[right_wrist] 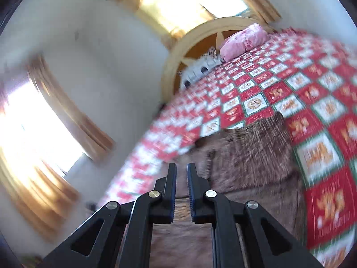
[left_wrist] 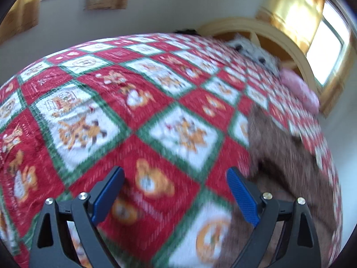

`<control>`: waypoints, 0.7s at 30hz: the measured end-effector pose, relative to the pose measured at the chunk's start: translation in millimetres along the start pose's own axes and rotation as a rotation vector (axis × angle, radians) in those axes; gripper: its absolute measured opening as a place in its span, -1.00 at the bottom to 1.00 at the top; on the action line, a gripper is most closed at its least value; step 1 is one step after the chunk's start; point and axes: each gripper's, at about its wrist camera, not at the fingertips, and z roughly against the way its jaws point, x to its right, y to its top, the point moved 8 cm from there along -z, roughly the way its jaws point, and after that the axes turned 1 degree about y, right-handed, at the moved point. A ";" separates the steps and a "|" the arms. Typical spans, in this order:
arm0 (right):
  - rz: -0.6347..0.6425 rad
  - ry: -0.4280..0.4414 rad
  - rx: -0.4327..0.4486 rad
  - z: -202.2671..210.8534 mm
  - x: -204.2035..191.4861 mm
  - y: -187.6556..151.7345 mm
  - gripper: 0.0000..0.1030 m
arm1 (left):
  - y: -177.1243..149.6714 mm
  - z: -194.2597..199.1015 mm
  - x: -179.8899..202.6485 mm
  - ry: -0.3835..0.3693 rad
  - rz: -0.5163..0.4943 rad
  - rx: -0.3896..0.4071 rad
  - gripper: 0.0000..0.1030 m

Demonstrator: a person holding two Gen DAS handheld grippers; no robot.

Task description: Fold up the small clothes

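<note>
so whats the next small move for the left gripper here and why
Probably swing the left gripper right, toward the brown garment, and take a near edge. Its jaws stand wide open with only the quilt between them, the garment lying off to their right. The right gripper looks shut; whether it pinches cloth is unclear.

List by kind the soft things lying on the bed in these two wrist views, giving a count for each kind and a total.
Brown fuzzy garment: 1
Pink pillow: 1
White-and-grey patterned pillow: 1
Red, white and green checked quilt spread under them: 1
Total: 4
</note>
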 end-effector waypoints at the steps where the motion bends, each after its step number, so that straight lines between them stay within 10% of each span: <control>1: -0.034 0.030 -0.016 12.5 0.2 -1.2 -0.80 | -7.2 5.5 2.6 -0.022 -0.030 -0.019 0.85; 17: 0.213 -0.072 -0.034 274.6 -46.8 -31.7 -0.72 | -102.1 132.5 23.2 -0.318 -0.563 -0.140 0.85; 20: 0.277 -0.227 -0.020 292.0 -42.6 -49.9 0.59 | -124.4 140.7 10.8 -0.374 -0.551 -0.208 0.85; 21: 0.295 -0.233 0.001 292.3 -41.5 -58.3 0.76 | -130.3 142.8 4.7 -0.389 -0.532 -0.222 0.85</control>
